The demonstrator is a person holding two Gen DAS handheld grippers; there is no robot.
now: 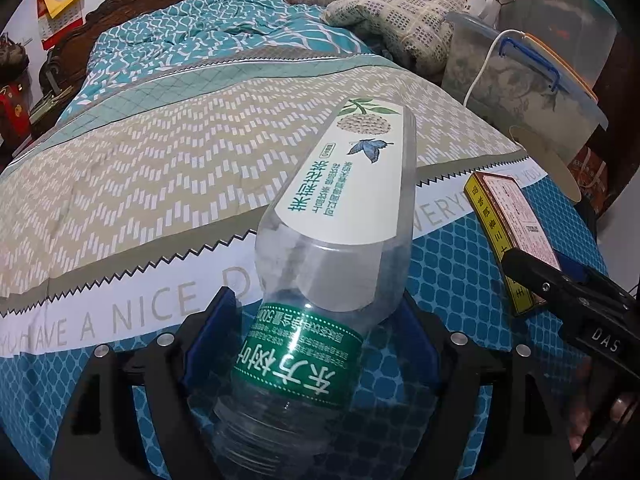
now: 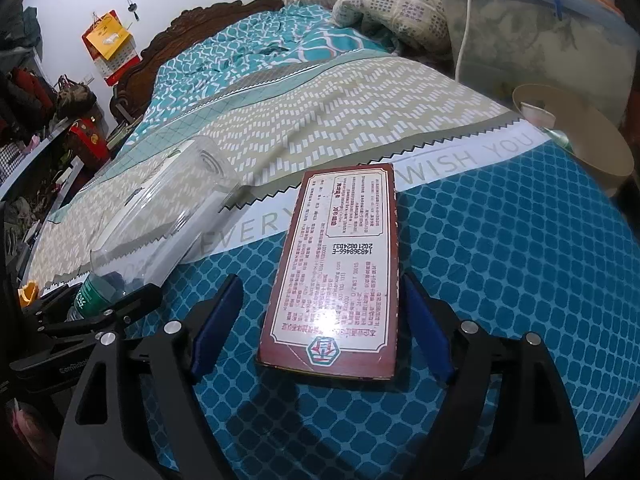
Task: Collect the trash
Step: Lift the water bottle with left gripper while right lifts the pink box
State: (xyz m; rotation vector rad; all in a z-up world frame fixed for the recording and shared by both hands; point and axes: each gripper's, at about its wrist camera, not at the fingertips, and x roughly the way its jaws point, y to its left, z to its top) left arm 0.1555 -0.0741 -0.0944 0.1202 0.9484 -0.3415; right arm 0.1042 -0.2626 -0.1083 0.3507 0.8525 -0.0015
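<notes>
Left wrist view: left gripper (image 1: 316, 344) clenched around the neck end of an empty plastic bottle (image 1: 340, 216) over the bedspread (image 1: 140, 168), right wrist view: right gripper (image 2: 324, 324) spread wide, straddling a flat red box (image 2: 340, 268) lying on the quilt, pads not touching it.

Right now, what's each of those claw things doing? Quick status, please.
Left gripper: jaws around the plastic bottle. Right gripper: jaws open, straddling the red box, not squeezing. Both lie on the bedspread; nothing in the way.
</notes>
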